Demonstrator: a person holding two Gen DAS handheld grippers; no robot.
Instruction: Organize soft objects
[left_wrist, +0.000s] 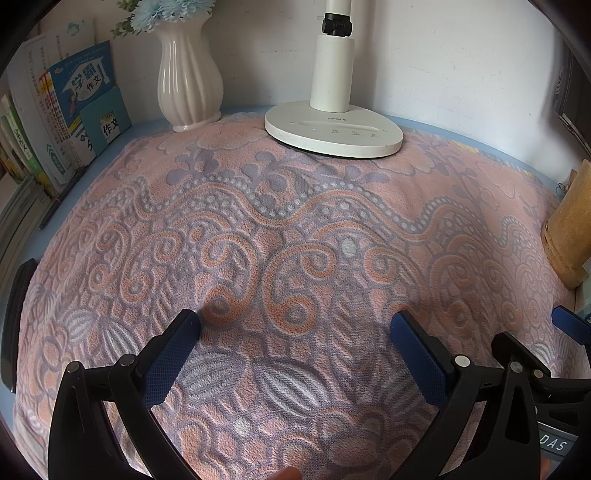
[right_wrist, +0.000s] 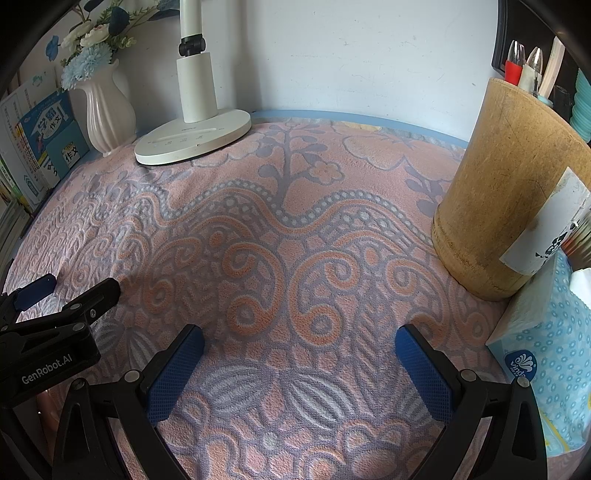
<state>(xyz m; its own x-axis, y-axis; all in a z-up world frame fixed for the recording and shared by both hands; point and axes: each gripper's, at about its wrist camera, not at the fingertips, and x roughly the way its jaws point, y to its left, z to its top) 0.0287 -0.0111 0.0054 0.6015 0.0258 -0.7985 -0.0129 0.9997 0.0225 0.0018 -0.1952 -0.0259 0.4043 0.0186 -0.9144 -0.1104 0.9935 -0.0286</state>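
One towel (left_wrist: 295, 240) in play: pink-orange terry with grey-lilac paisley, scroll and flower pattern plus a dotted wavy band, spread flat over most of the blue bench (right_wrist: 354, 120), filling the middle and lower part of both views. Two hand-held grippers, both with jaws spread wide and nothing between the blue pads: left hand-held gripper (left_wrist: 295, 325) low centre in the left wrist view, fingertips just over or on the towel, contact can't be confirmed; right hand-held gripper (right_wrist: 299, 339) same pose low centre in the right wrist view. Each shows up at the edge of the other's view, left one at lower left of the right wrist view, right one at lower right of the left wrist view. One white desk lamp (left_wrist: 332, 129), base sitting on the towel's far edge, upper centre in the left view, upper left in the right. One white ribbed vase (left_wrist: 188, 81) with blue and white flowers, just left of the lamp. One row of books (left_wrist: 74, 110) standing at upper left. One brown cylindrical holder (right_wrist: 513, 192) at right with pens (right_wrist: 524, 70) sticking out; four or so, count unclear. One blue dotted tissue box (right_wrist: 546, 369) at lower right, beside the holder. A fingertip (left_wrist: 288, 473) shows at the bottom edge of the left view.
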